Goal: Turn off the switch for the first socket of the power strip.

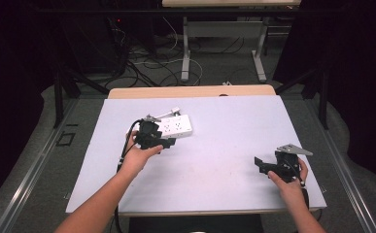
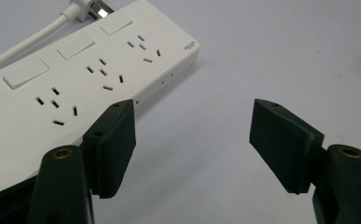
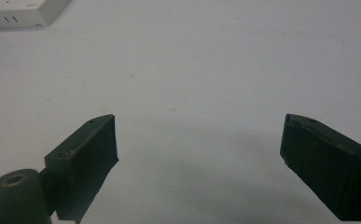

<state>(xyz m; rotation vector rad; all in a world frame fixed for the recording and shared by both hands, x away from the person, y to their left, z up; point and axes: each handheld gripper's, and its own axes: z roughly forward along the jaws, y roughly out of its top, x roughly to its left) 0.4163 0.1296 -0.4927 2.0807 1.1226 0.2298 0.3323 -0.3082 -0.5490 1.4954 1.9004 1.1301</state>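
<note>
A white power strip (image 1: 177,126) lies flat on the table left of centre, with three switches and three socket groups on top (image 2: 75,79). Its white plug and cable (image 2: 78,13) lie at its far end (image 1: 168,113). My left gripper (image 1: 162,143) hovers just in front of the strip, open, with nothing between its jaws (image 2: 192,140); the left jaw overlaps the strip's near edge in the left gripper view. My right gripper (image 1: 259,165) is near the table's right front, open and empty (image 3: 199,154). A corner of the strip (image 3: 24,11) shows far off in the right gripper view.
The white table mat (image 1: 224,145) has bare room between the two grippers. A wooden table edge (image 1: 190,91) runs along the back. Beyond it stand another desk's legs (image 1: 185,48) and cables on the floor (image 1: 142,68).
</note>
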